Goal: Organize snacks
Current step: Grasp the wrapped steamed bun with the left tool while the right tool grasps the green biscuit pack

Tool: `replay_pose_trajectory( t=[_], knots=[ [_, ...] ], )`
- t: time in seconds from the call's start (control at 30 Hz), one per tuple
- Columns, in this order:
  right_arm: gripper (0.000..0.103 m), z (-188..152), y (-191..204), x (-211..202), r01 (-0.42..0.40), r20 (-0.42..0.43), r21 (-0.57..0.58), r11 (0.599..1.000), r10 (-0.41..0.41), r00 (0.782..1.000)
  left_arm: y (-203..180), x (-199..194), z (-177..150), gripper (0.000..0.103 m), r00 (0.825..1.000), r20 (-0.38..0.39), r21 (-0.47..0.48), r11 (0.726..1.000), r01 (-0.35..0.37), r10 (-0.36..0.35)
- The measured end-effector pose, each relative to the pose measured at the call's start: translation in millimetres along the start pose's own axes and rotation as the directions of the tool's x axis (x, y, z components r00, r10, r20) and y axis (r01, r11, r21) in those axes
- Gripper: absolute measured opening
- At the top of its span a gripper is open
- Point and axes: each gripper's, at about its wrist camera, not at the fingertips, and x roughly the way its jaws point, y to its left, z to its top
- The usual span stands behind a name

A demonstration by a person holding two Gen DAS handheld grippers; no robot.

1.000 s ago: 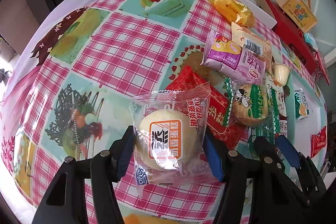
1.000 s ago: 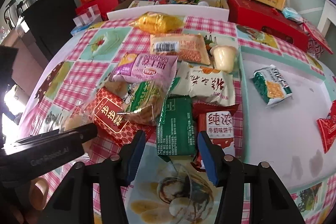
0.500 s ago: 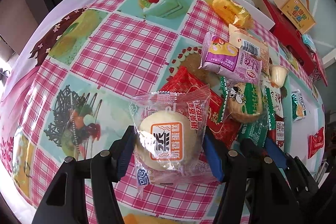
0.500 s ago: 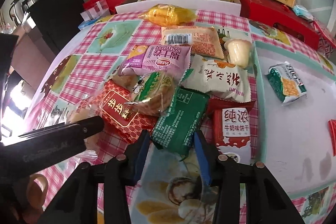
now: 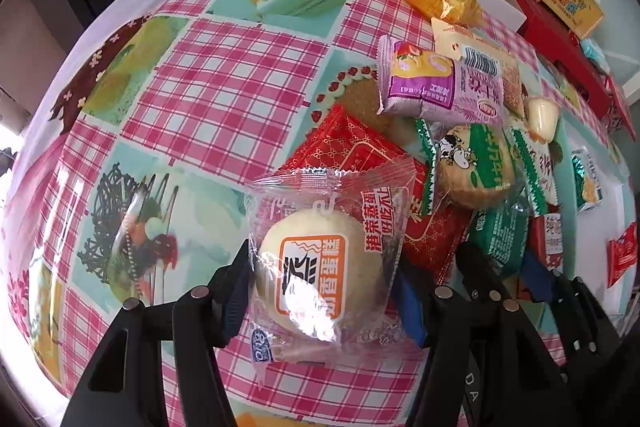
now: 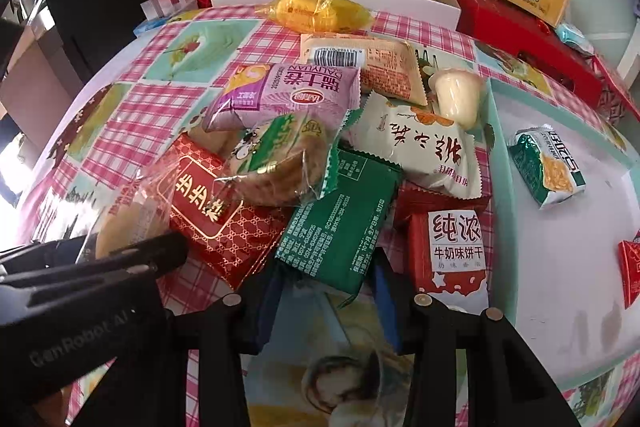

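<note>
My left gripper (image 5: 324,291) is shut on a clear-wrapped steamed cake (image 5: 320,259) with an orange label, held just above the checked tablecloth (image 5: 224,87). To its right lies a pile of snack packets. In the right wrist view my right gripper (image 6: 326,291) has its blue pads against both sides of the near end of a green packet (image 6: 340,219) at the front of that pile. The same gripper (image 5: 504,263) shows at the right of the left wrist view. The left gripper's black finger (image 6: 140,259) and the cake (image 6: 128,223) show at the left of the right wrist view.
The pile holds a red packet (image 6: 208,211), a purple packet (image 6: 288,95), a round biscuit (image 6: 280,163), a white packet (image 6: 420,151) and a red milk-biscuit pack (image 6: 452,251). A white tray (image 6: 560,267) on the right holds a green corn snack (image 6: 548,167). Red boxes (image 6: 520,27) stand beyond the table.
The right gripper moved forward over the green packet and its jaws narrowed onto it. The left gripper kept hold of the steamed cake and stayed put.
</note>
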Motion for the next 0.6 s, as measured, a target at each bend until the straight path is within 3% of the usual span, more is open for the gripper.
replay_pose_trajectory(
  t=[0.6],
  knots=[
    [0.04, -1.5, -1.6, -2.7, 0.014, 0.014, 0.016, 1.0, -0.014, 1.0, 12.3, -9.6, 1.5, 0.057, 1.0, 0.028, -0.014, 1.0, 0.004, -0.003]
  ],
)
